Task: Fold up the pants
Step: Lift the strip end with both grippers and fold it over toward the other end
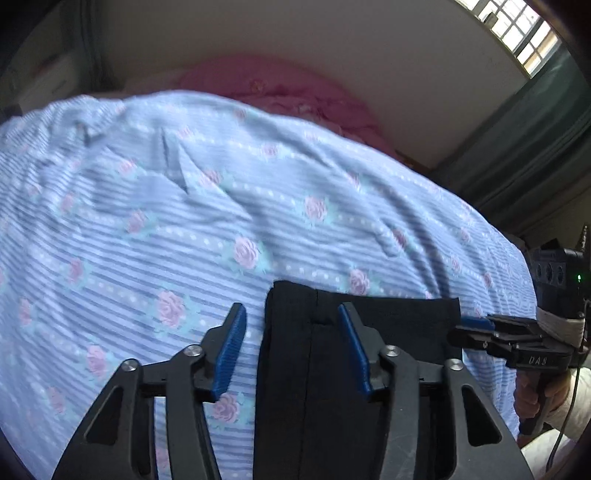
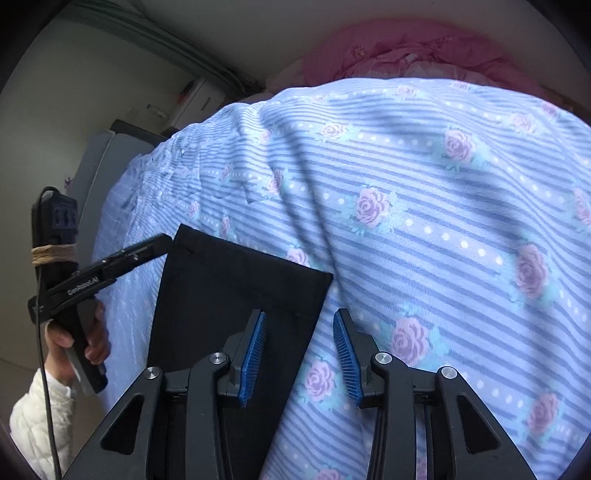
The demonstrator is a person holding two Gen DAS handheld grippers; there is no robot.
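Your left gripper (image 1: 291, 347) stands partly open, its blue ribbed pads (image 1: 232, 350) apart and gripping nothing. The left edge of the folded black fabric pants (image 1: 354, 369) lies in the gap between them, with no pad pressing on it. One finger sits over the bedsheet, the other over the black cloth.

Your right gripper (image 2: 299, 354) is likewise partly open and empty. Its left pad (image 2: 253, 358) hangs over the right edge of the pants (image 2: 236, 295); its right pad hangs over the sheet.

The pants lie flat as a dark rectangular stack, seam running lengthwise, on the light blue striped bedsheet with pink rose print (image 1: 184, 221). Both grippers point steeply down at the near end of the stack, one at each side edge.

In the right wrist view, your left hand (image 2: 85, 339) wraps the black gripper handle, with a white quilted sleeve (image 2: 40, 417) below it. A pink ruffled pillow (image 2: 417, 51) lies at the far end of the bed, against a pale wall. A barred window (image 1: 517, 29) shows at upper right of the left wrist view.
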